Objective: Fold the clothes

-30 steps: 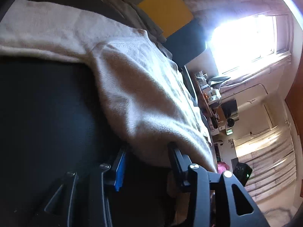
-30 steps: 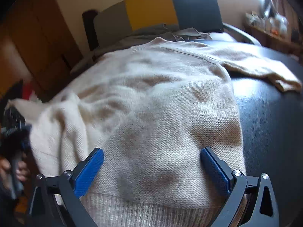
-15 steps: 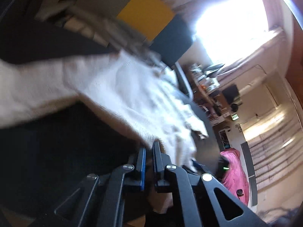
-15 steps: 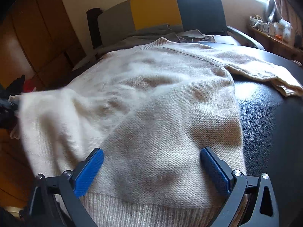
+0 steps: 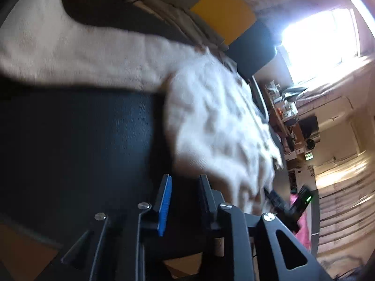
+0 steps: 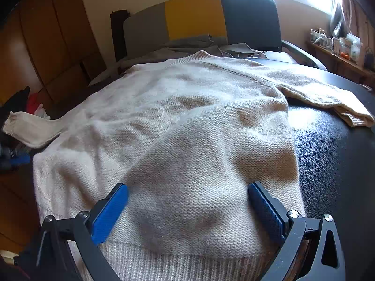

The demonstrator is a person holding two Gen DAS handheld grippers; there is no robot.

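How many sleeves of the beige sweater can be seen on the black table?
2. One sleeve lies stretched out to the left of the sweater, its cuff at the table edge; the other sleeve lies to the right.

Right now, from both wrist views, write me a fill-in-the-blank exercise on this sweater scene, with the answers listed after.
1. The beige sweater lies spread on a ____ padded surface.
2. The right hand-held gripper is ____, its blue pads either side of the sweater's hem end.
3. Between the fingers of the left hand-held gripper there is ____ cloth.
4. The chair back behind the sweater has a ____ middle panel.

Answers: black; open; no; yellow
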